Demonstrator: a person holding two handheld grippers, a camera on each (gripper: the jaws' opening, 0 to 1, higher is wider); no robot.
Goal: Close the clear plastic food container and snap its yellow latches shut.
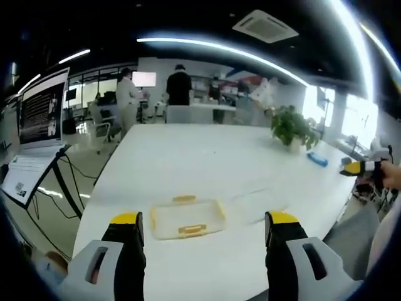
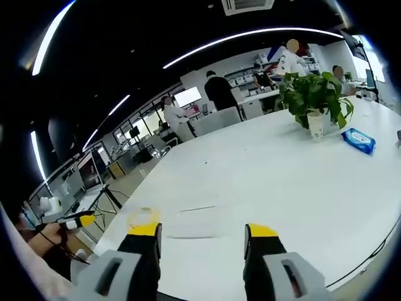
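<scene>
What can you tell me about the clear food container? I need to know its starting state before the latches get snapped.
The clear food container is a shallow, rounded rectangle of see-through plastic with yellow latches: one on its far edge, one on the near edge, and yellow along both short sides. It lies flat on the white table, ahead of the left gripper, whose jaws stand apart and clear of it. It looks empty. A faint clear sheet, possibly its lid, lies beside it, but that is hard to confirm.

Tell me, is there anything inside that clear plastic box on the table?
The box looks empty: the white table shows through its clear walls. Its lid lies beside it, off.
</scene>
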